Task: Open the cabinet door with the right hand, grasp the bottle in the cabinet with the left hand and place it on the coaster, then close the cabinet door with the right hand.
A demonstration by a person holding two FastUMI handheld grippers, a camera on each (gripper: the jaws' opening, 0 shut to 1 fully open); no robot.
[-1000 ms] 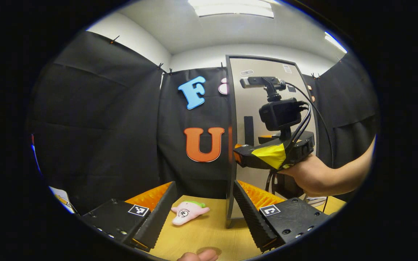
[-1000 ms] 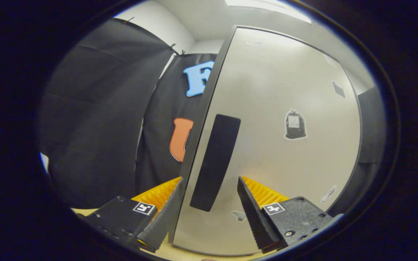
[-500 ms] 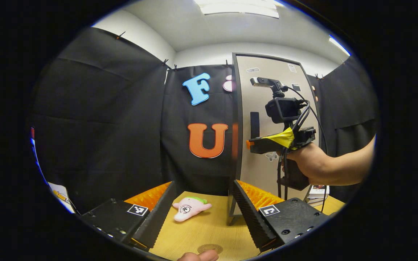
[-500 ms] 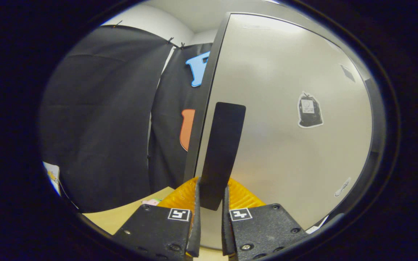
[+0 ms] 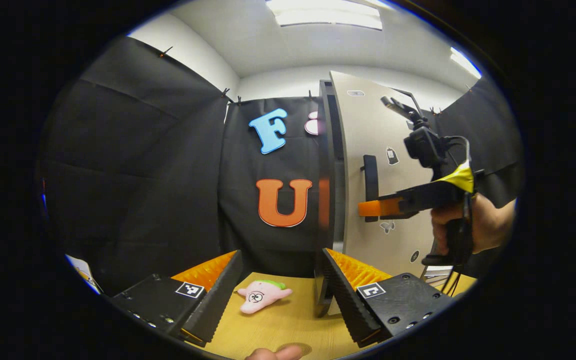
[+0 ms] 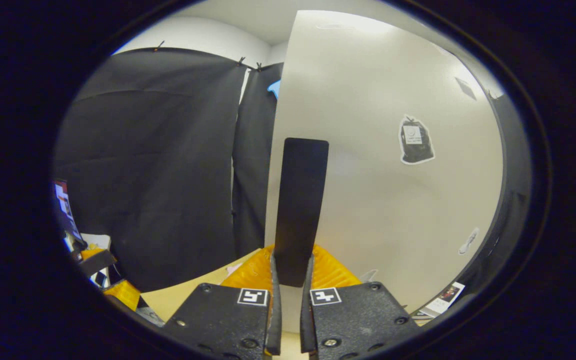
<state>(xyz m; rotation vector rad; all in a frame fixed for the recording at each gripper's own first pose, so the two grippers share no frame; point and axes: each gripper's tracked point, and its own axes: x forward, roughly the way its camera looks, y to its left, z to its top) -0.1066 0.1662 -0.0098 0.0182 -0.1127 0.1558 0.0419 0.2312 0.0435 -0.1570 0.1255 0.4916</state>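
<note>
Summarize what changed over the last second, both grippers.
The right gripper closed on the door handle and pulled; the cabinet door has swung partly open. The left gripper stayed open above the table, and the plush toy has not moved.

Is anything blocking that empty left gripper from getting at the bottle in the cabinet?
Yes, the cabinet door. It is open only a crack, with the right gripper clamped on its dark handle. The left gripper hangs open in front; the bottle itself is hidden.

Right tongs [image 5: 368, 208] grip the ajar door's handle [image 5: 370, 172].
</note>
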